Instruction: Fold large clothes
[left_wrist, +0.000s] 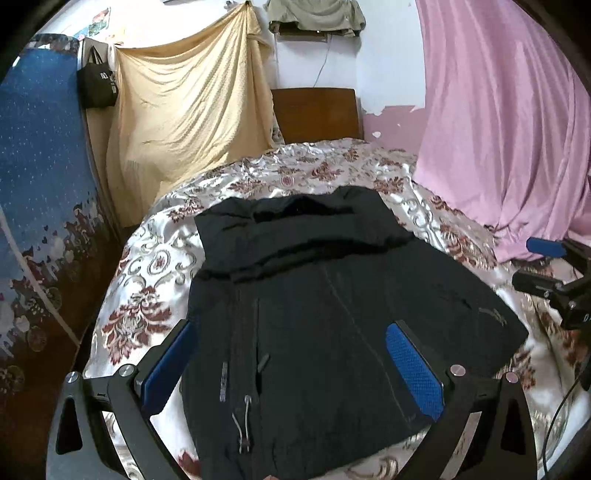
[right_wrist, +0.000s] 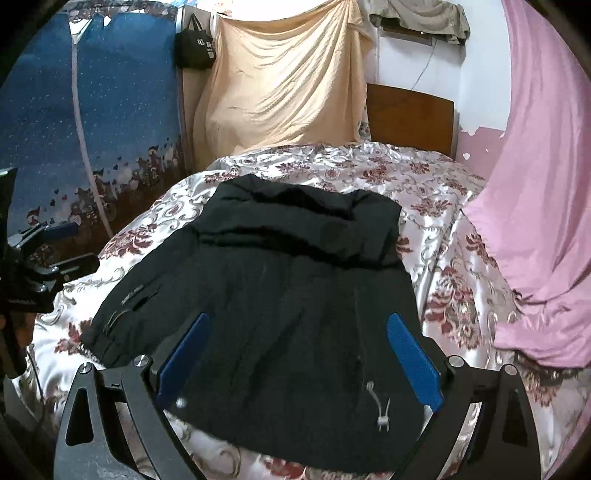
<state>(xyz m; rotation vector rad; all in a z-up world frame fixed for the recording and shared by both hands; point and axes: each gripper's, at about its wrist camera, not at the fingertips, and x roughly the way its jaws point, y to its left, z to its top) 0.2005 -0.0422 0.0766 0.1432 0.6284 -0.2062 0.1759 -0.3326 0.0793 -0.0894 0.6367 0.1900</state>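
A black jacket (left_wrist: 332, 295) lies flat on the bed, hem toward me, hood folded down over its back at the far end. A sleeve lies folded across the body on its right side. My left gripper (left_wrist: 291, 332) hovers open above the hem, its blue pads (left_wrist: 413, 369) wide apart with nothing between them. In the right wrist view the same jacket (right_wrist: 277, 295) fills the middle, and my right gripper (right_wrist: 299, 328) is open above its near edge, holding nothing. Each gripper shows at the edge of the other's view: the right one (left_wrist: 546, 266), the left one (right_wrist: 55, 254).
The bed carries a shiny floral bedspread (left_wrist: 288, 173) with a wooden headboard (left_wrist: 317, 114) behind. A pink cloth (left_wrist: 498, 129) hangs on the right, a beige sheet (left_wrist: 184, 110) and a blue patterned curtain (left_wrist: 37, 166) on the left. A black bag (left_wrist: 98, 83) hangs on the wall.
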